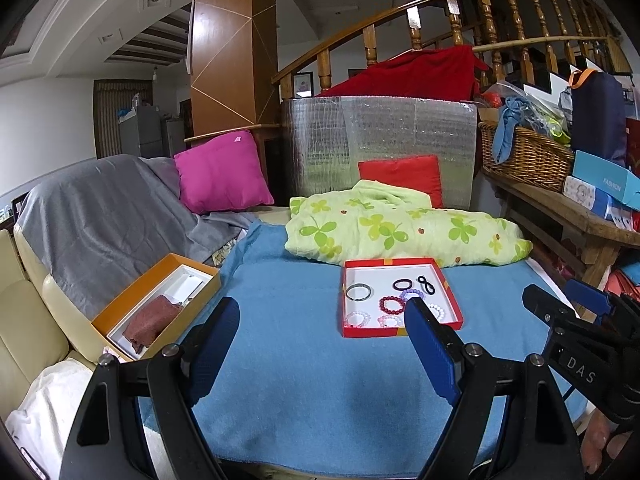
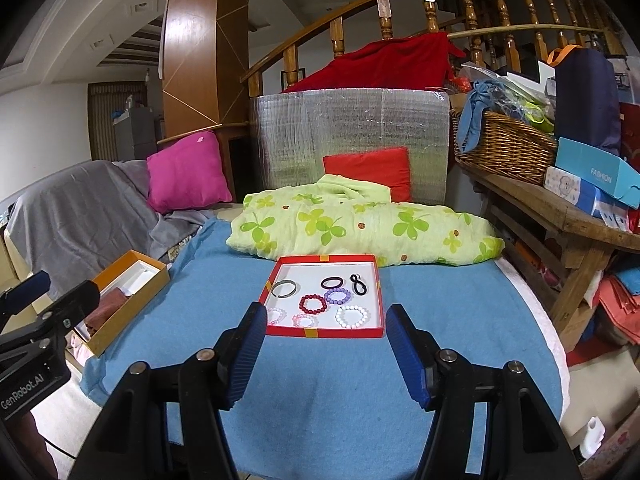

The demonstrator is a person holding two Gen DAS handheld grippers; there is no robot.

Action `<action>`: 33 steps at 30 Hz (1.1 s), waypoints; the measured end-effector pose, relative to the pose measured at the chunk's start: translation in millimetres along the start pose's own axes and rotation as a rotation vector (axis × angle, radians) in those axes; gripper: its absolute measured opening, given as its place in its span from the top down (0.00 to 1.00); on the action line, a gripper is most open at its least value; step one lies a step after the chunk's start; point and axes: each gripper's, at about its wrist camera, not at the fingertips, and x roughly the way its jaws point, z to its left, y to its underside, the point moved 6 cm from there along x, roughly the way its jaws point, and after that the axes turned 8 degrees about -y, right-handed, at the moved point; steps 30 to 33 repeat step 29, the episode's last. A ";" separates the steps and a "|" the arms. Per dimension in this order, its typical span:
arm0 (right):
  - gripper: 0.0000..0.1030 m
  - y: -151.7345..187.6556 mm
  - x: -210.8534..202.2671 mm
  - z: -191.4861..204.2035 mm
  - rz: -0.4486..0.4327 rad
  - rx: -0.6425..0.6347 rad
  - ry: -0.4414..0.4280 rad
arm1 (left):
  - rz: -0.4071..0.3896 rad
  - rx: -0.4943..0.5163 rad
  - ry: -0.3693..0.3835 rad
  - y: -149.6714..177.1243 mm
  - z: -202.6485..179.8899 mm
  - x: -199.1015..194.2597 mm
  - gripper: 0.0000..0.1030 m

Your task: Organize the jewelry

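Right wrist view: red tray [image 2: 320, 332] of bracelets on the blue blanket [image 2: 320, 392], both grippers spread and empty.

Right gripper [image 2: 326, 320] hovers just short of the tray, its fingers apart with nothing between them; left gripper [image 1: 322, 316] likewise stands wide open over the blanket. Inside lie a dark red bead bracelet [image 2: 313, 303], a purple one [image 2: 339, 295] and a white one [image 2: 352, 316]. An orange box [image 2: 120, 300] sits to the left.
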 end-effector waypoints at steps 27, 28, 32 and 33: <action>0.35 -12.6 96.1 -21.2 0.070 -0.008 0.011 | 0.038 0.020 0.008 -8.8 -21.3 104.9 0.17; 0.35 -10.5 104.7 -26.6 0.070 0.000 0.006 | 0.050 0.020 0.013 -3.8 -21.6 121.6 0.17; 0.35 -7.5 113.4 -34.2 0.072 0.014 0.003 | 0.071 0.022 0.007 1.5 -21.1 136.6 0.17; 0.35 -7.5 113.4 -34.2 0.072 0.014 0.003 | 0.071 0.022 0.007 1.5 -21.1 136.6 0.17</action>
